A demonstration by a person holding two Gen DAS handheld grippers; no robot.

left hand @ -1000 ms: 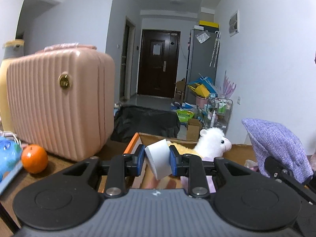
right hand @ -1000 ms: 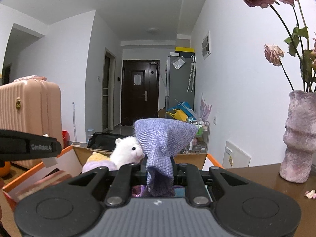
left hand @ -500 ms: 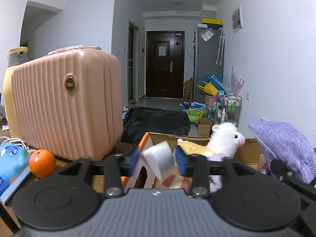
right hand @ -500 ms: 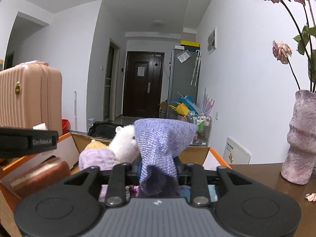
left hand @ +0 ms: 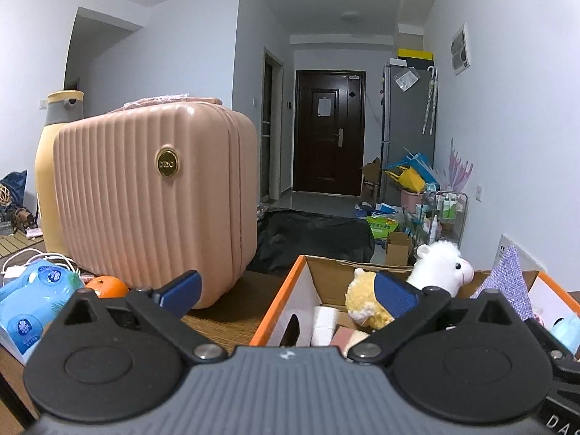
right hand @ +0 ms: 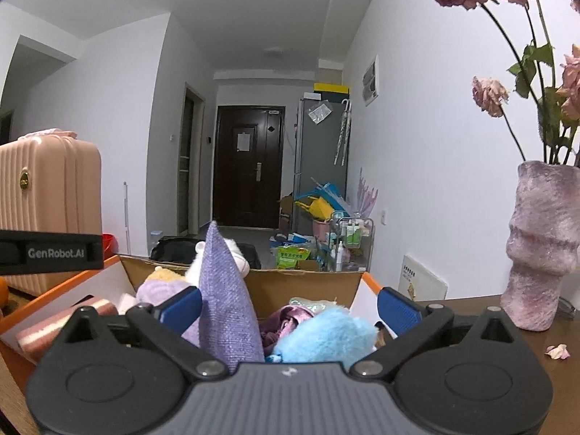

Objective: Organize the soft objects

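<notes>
An orange-rimmed cardboard box [left hand: 275, 311] holds a white alpaca plush [left hand: 442, 268], a yellow plush [left hand: 362, 304] and a white foam block [left hand: 324, 320]. My left gripper [left hand: 286, 290] hovers at the box's left rim, its jaws opening with nothing between them. My right gripper [right hand: 290, 306] is over the same box [right hand: 308, 279], jaws opening. A purple woven cloth [right hand: 224, 290] stands up between them beside the left finger, with no pad pressing on it. A blue fluffy toy [right hand: 326, 333] lies below.
A pink ribbed suitcase [left hand: 152, 203] stands left of the box, with an orange [left hand: 107, 286] and a blue tissue pack [left hand: 32, 301] beside it. A mauve vase [right hand: 540, 246] of dried roses stands on the table at the right. The left gripper's body [right hand: 50, 252] crosses the right view.
Both grippers went from shut to wide open. The white foam block left the left jaws and dropped into the box. The purple cloth was let go and sagged lower.
</notes>
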